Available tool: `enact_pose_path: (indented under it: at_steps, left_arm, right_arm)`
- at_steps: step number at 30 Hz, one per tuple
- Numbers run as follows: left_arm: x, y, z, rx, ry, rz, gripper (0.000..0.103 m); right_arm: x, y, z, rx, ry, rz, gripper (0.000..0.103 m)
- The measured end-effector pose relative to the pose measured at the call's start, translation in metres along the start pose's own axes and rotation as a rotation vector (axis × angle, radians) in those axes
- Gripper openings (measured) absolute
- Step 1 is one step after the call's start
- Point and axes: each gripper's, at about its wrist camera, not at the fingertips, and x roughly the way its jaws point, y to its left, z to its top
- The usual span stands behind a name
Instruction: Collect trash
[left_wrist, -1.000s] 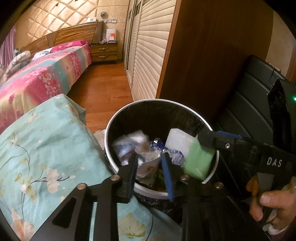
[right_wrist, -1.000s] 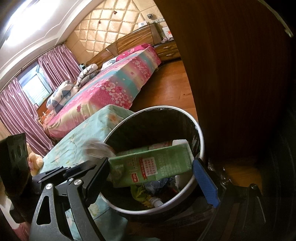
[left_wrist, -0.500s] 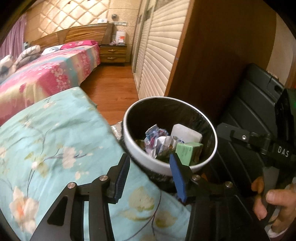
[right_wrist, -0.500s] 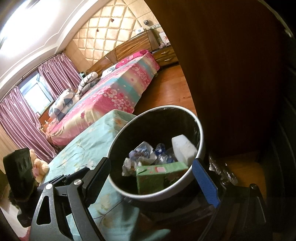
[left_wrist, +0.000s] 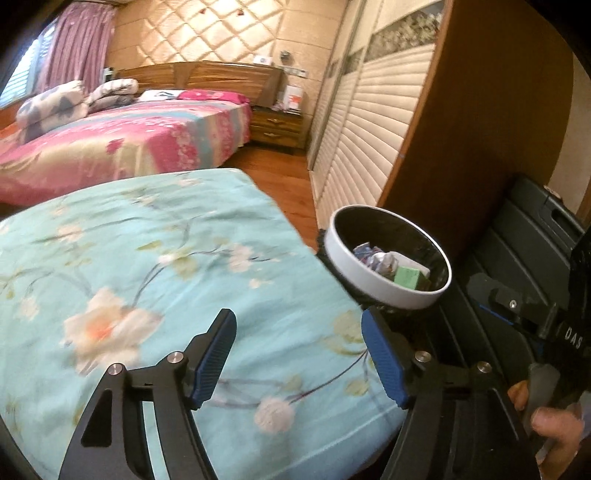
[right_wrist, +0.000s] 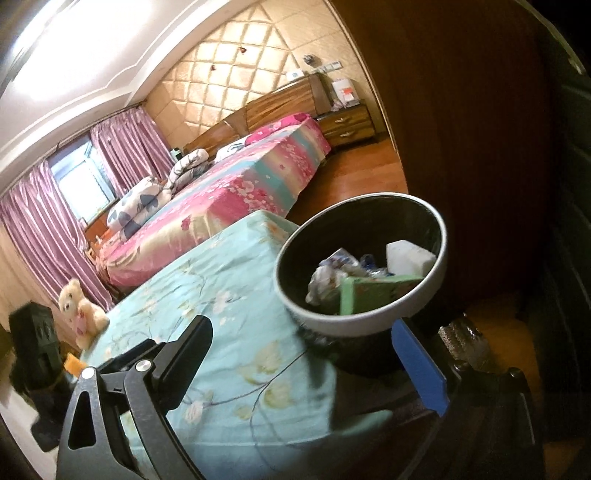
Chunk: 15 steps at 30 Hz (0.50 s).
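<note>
1. Both grippers have pulled back from the round white-rimmed trash bin with its black liner (left_wrist: 384, 291); a second ago the green carton sat between the right jaws over the bin and crumpled wrappers sat between the left ones, and now all of it lies inside.
2. Count in the bin: one green rectangular carton (right_wrist: 373, 293), one white foam-like block (right_wrist: 408, 258), and a cluster of crumpled white-and-blue wrappers (right_wrist: 332, 273) too tangled to number.
3. One bin only, standing on the floor just beside the corner of the teal floral-print mattress (left_wrist: 155, 273), with a dark brown wooden panel (left_wrist: 476, 122) behind it.
4. Two beds in view: the teal one up close, and a pink floral bed (left_wrist: 122, 147) farther back.
5. One cream teddy bear (right_wrist: 79, 312) sits at the teal bed's far edge in the right wrist view.
6. Left gripper (left_wrist: 299, 354): blue-padded jaws are opening, nothing between them, angled down over the teal sheet.
7. Right gripper (right_wrist: 310, 365): jaws are opening too, spread wide and empty, tilted down short of the bin.
8. A hand (left_wrist: 554, 424) grips the right tool's handle at the left view's right edge.
</note>
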Motion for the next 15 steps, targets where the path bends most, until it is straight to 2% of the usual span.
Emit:
enact_pose_path:
  at_steps: [11,15]
  left_arm:
    - [-0.059,0.010,-0.026,0.000,-0.110,0.068,0.070]
    - [-0.084,0.006,-0.033,0.027,-0.198,0.133,0.086]
  right_arm:
    - [-0.014,0.043,-0.029,-0.101,-0.064,-0.025,0.100]
    - [-0.032,0.062,-0.023,-0.179,-0.161,-0.062,0.103]
